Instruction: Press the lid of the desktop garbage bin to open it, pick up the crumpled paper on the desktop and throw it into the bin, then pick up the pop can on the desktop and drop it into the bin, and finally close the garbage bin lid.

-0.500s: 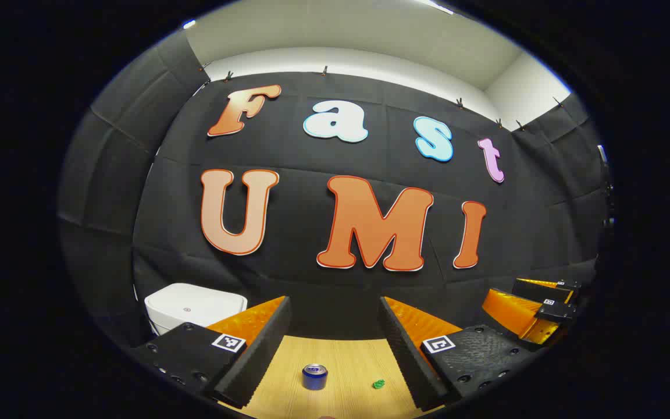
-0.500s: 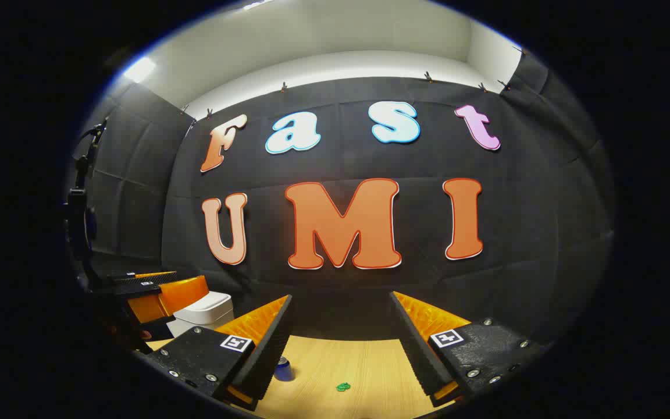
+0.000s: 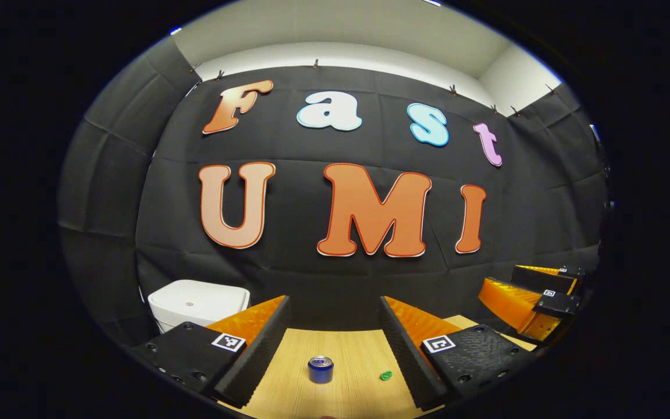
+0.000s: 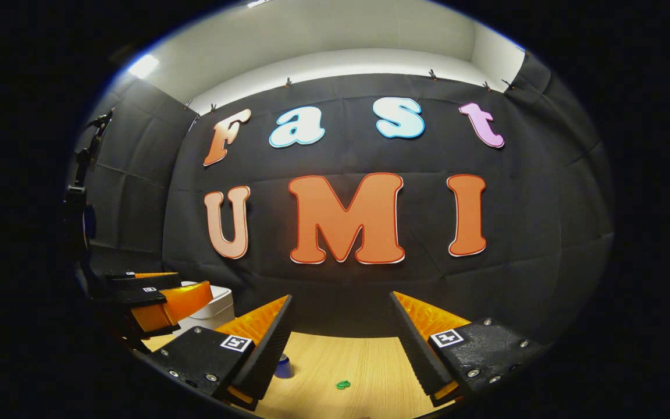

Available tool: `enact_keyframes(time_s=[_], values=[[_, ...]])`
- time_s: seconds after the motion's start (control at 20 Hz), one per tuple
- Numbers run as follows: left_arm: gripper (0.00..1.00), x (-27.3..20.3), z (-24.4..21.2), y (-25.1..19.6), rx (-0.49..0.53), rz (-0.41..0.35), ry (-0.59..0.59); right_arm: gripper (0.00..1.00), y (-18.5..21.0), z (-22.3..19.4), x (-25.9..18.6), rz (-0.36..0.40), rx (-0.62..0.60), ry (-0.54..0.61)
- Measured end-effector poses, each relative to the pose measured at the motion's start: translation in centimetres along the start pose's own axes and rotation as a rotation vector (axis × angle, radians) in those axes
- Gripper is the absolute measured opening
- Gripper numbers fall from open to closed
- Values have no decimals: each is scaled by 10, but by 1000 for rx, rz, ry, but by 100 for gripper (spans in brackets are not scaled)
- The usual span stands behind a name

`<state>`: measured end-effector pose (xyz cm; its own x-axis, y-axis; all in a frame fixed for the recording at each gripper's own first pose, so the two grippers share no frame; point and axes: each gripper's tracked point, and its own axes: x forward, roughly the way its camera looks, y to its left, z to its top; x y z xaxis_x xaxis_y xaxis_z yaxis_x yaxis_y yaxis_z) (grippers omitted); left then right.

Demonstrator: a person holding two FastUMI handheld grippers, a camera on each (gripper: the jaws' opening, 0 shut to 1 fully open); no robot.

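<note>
A pale wooden desktop (image 3: 352,349) runs up to the black cloth wall (image 3: 323,279) of the booth, under a white ceiling.

On it, in the left gripper view, the pop can (image 3: 320,369) stands upright, blue with a silver top, between the fingers of the left gripper (image 3: 334,343) but farther off and untouched. At about three o'clock from the can lies the crumpled paper (image 3: 386,375), a small green wad, near it but apart. Toward ten o'clock from the can, back against the wall, sits the garbage bin (image 3: 198,299), white, its lid down with a small round mark in the middle; its lower part is cut off behind the left gripper's finger.

The left gripper's jaws stand wide apart and hold nothing. At the three o'clock edge of that view the right gripper (image 3: 535,294) shows side-on, partly cut off.

In the right gripper view the right gripper (image 4: 341,343) is likewise spread wide and empty. The can is half hidden behind its left finger, the green paper lies in the open between the fingers, and the bin is mostly covered by the left gripper at nine o'clock. Any markings on the can are too small to make out.
</note>
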<state>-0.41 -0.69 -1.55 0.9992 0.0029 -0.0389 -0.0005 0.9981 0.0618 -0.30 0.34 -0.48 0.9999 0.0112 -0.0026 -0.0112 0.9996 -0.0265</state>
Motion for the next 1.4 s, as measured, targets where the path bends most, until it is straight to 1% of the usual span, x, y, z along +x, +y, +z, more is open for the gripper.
enact_keyframes(time_s=[0.1, 0.25, 0.4, 0.5, 0.7, 0.75, 0.85, 0.95, 1.05, 1.15, 1.35, 1.4], values=[[95, -4, 0, -3, 10, -11, 5, 95, 5, 7, -5, 20, 20, -24], [95, -6, -2, -5, 24, -15, 7, 95, -1, 13, -7, -2, -6, -53], [94, -10, 2, -8, 11, -33, 3, 95, 5, 4, -7, 10, 4, -25], [94, -13, 3, -9, 4, -31, -7, 95, 14, -1, -10, 49, 24, 5], [95, -15, 2, -6, 13, -25, -2, 95, 12, 1, -12, 38, 7, -1], [93, -17, 1, -7, 7, -26, -3, 95, 12, 1, -12, 32, 6, -2], [94, -16, 1, -7, 6, -27, -2, 95, 9, -1, -12, 19, 0, 6], [94, -15, -1, -12, 4, -36, 4, 95, 2, -7, -14, -5, -33, 18], [94, -14, -6, -14, 8, -34, 9, 95, 1, -7, -15, -2, -49, 19], [95, -13, -14, -17, 19, -28, 26, 95, 2, -11, -16, 10, -42, 29], [95, -12, -18, -26, 21, -23, 37, 95, -4, -25, -16, 23, -53, 72], [93, -11, -18, -29, 25, -22, 38, 95, -5, -25, -16, 28, -51, 76]])
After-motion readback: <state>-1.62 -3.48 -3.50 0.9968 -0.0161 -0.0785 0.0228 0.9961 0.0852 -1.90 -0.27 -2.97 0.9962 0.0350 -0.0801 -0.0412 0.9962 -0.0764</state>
